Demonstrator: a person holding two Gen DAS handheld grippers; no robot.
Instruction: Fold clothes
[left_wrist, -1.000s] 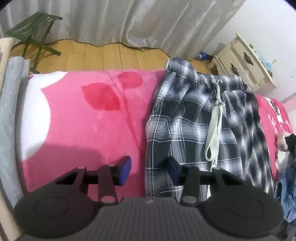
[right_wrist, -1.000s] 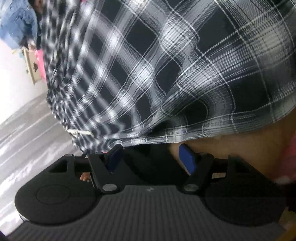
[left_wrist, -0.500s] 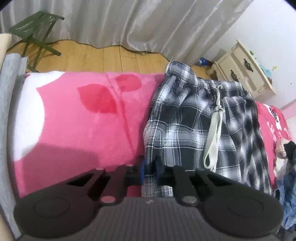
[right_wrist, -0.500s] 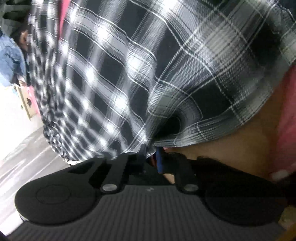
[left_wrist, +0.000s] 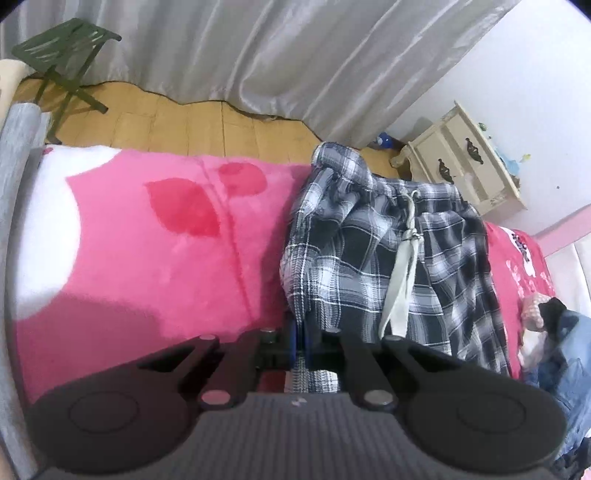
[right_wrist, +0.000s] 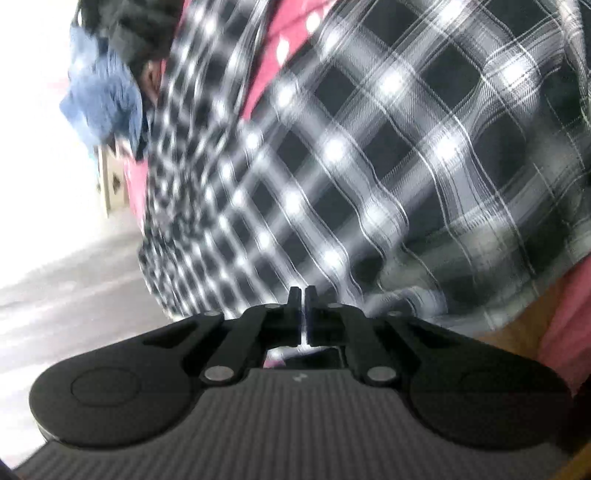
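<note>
A: Where are the shorts (left_wrist: 388, 258)?
B: Spread on the pink blanket (left_wrist: 155, 236), just ahead and to the right of the left gripper (left_wrist: 300, 341). The white drawstring (left_wrist: 400, 273) hangs down the middle of them

A: And that gripper?
B: Clamped tight on the near hem of the shorts; a strip of plaid runs between the blue pads and comes out underneath

A: The right gripper (right_wrist: 303, 314)?
B: Its fingers are pressed together with only a sliver between them. The plaid shorts (right_wrist: 388, 155) fill the view right in front of its tips, blurred. A thin pale edge shows in the gap, so it looks pinched on the cloth, though the blur makes that hard to read

A: Anything else around?
B: Beyond the left gripper, a grey curtain (left_wrist: 280, 55), wood floor, a green stool (left_wrist: 62, 48) far left and a cream nightstand (left_wrist: 469, 162) far right. A denim garment (left_wrist: 569, 354) lies to the right of the shorts
</note>
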